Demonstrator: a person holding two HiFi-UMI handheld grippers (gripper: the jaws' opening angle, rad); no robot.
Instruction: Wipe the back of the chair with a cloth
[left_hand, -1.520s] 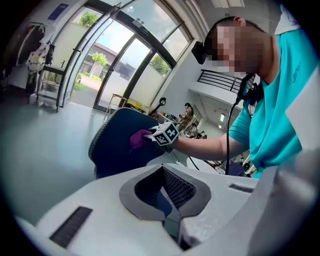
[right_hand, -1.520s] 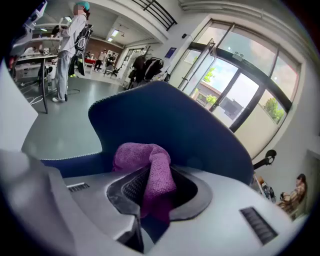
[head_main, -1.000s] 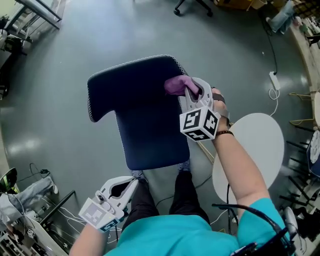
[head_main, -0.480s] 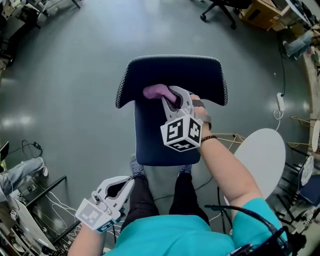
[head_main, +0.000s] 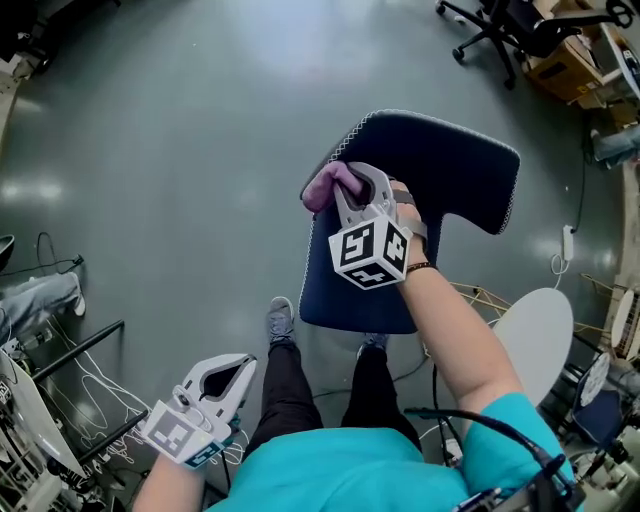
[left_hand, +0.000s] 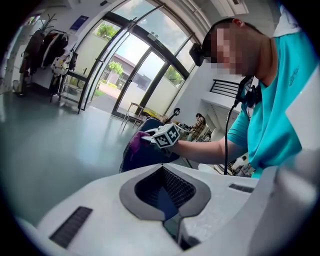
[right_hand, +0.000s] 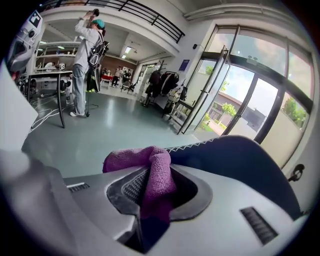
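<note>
Right gripper (head_main: 345, 186) (right_hand: 152, 197): jaws closed on the purple cloth (head_main: 322, 186) (right_hand: 150, 167), with one fold pinched between the pads and the rest bunched out past the tips; its marker cube is turned up toward the head camera
Cloth: bunched against the white-stitched rim of the chair (head_main: 440, 165) (right_hand: 240, 152), at the backrest corner on the left of the head view; how firmly it presses cannot be told
Chair: dark blue, wide at the top and narrower below, standing on the grey floor (head_main: 180, 150) just in front of the person's legs
Left gripper (head_main: 238, 365) (left_hand: 167, 210): jaws drawn together with nothing held, low at the person's left side, well apart from the chair
Person (head_main: 350, 480): teal shirt and dark trousers, a grey shoe (head_main: 281, 322) showing beside the chair's lower edge, right forearm stretched out over the backrest
Round white table (head_main: 535, 340): on the person's right, near the chair
Cables (head_main: 75, 400): loose on the floor at the lower left, by a black metal frame
Office chair (head_main: 500, 25): on castors, far off at the upper right
Glass doors (right_hand: 250, 100) (left_hand: 132, 70): tall, beyond the chair in the right gripper view, with trees and a building outside
Second person (right_hand: 82, 60): standing by a bench well away, arms raised
</note>
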